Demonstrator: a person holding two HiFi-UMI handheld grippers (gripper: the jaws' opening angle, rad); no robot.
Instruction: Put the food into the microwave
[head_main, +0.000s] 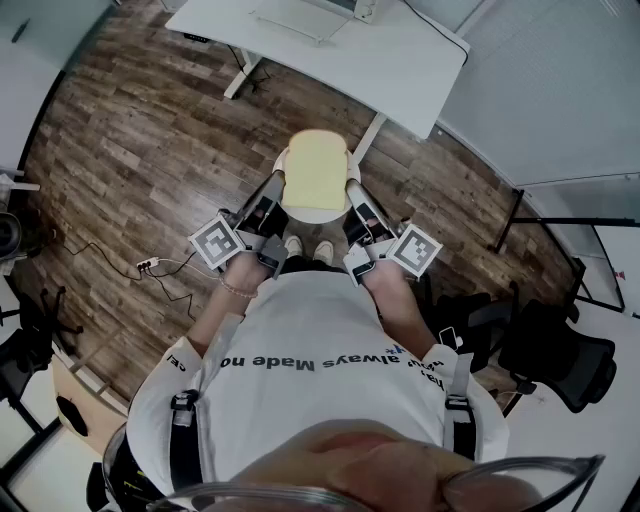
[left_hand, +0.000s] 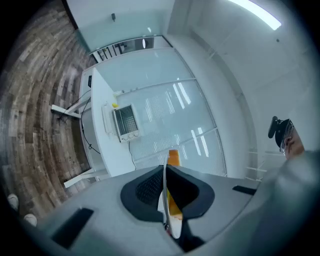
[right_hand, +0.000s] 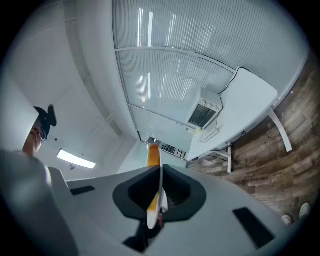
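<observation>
Both grippers are clamped on the plate (head_main: 318, 212). Your left gripper (head_main: 277, 190) pinches the rim on the frame's left, and the right gripper (head_main: 353, 195) pinches the opposite rim. The jaws are nearly closed w/ only the thin rim btw them. The food (head_main: 317, 170), a pale yellow slab, lies loose on top at frame centre. It's held in the air over the floor (head_main: 130, 130), well apart from the microwave (left_hand: 125, 122).

Risks, imo: you've only got thin edges. If the grippers drift apart or one twists, the plate slips or tips & the food slides off. Uneven height does the same. The microwave door looks shut, though it's too small to be sure, and both hands are busy.

The microwave sits on a white desk (head_main: 400, 60) at frame top. The floor is dark wood plank w/ a power strip (head_main: 148, 265) & cables mid-left. A black chair (head_main: 560, 350) is lower right.
</observation>
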